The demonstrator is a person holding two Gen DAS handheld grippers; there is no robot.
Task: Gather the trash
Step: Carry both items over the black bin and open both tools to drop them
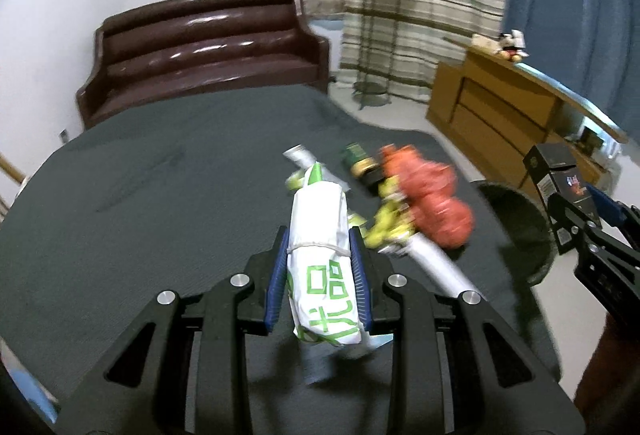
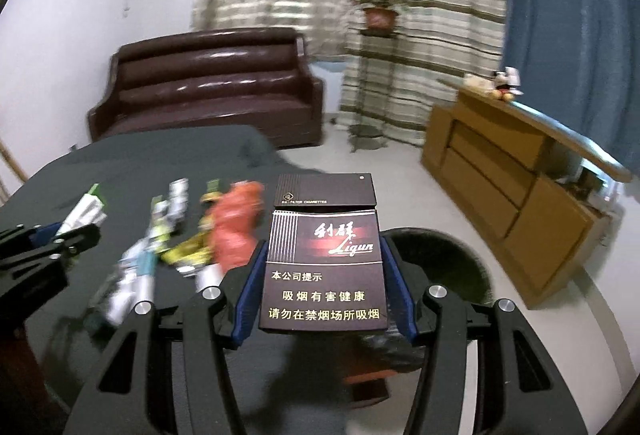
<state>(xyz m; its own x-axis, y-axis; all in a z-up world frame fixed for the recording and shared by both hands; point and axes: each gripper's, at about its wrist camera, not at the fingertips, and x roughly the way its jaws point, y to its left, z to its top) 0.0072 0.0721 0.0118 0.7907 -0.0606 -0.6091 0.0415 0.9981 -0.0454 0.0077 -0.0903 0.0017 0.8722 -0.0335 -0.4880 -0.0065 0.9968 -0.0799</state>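
Note:
My left gripper is shut on a white and green paper packet, held above the dark table. My right gripper is shut on a dark cigarette box, held above the rim of a black waste bin. The bin also shows in the left wrist view, off the table's right edge, with the right gripper and the box over it. On the table lie an orange crumpled bag, yellow wrappers, a white tube and a small dark can.
A brown leather sofa stands behind the table. A wooden cabinet stands at the right, beyond the bin. A plant stand stands before striped curtains. Pale floor lies between table and cabinet.

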